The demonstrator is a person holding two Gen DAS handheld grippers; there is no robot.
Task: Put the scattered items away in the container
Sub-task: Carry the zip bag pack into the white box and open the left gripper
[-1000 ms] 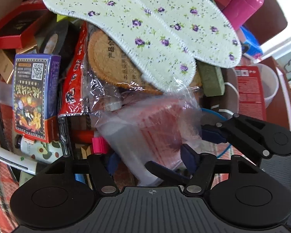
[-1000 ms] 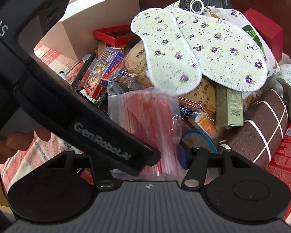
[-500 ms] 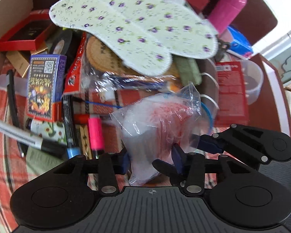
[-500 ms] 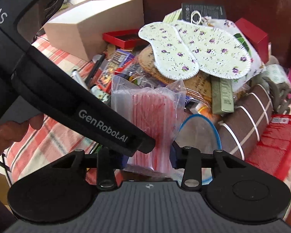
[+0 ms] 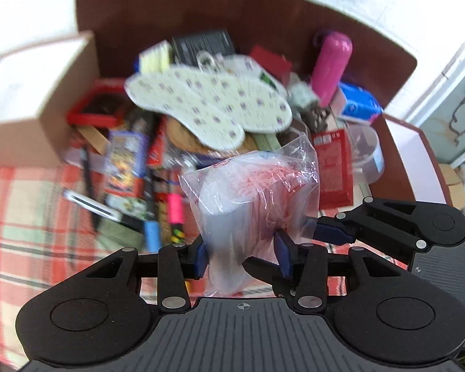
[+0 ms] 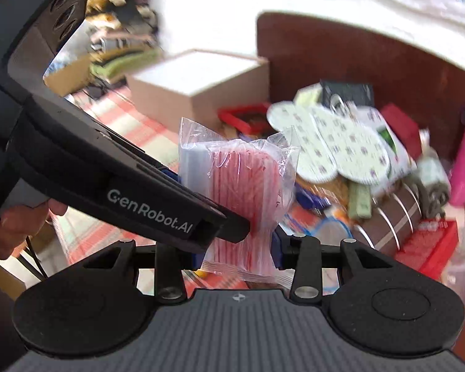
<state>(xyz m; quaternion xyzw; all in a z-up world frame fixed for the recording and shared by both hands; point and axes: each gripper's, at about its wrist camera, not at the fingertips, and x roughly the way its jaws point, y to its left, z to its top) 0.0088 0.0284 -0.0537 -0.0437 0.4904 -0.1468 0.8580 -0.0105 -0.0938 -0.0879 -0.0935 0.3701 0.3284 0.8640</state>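
A clear plastic bag of red-striped zip bags is held up in the air by both grippers. My left gripper is shut on its lower part. My right gripper is also shut on the same bag, from the other side. The right gripper also shows in the left wrist view, touching the bag's right edge. A cardboard box stands at the back left on the checked cloth. A heap of scattered items lies below, topped by two floral insoles.
In the heap are a pink bottle, a red packet, a card box, markers, a red tray and a clear cup. A brown wall stands behind. The left gripper's body crosses the right wrist view.
Both grippers have lifted the bag of zip bags up and away from the heap. The heap now looks smaller and farther below, and the views are blurred by motion.
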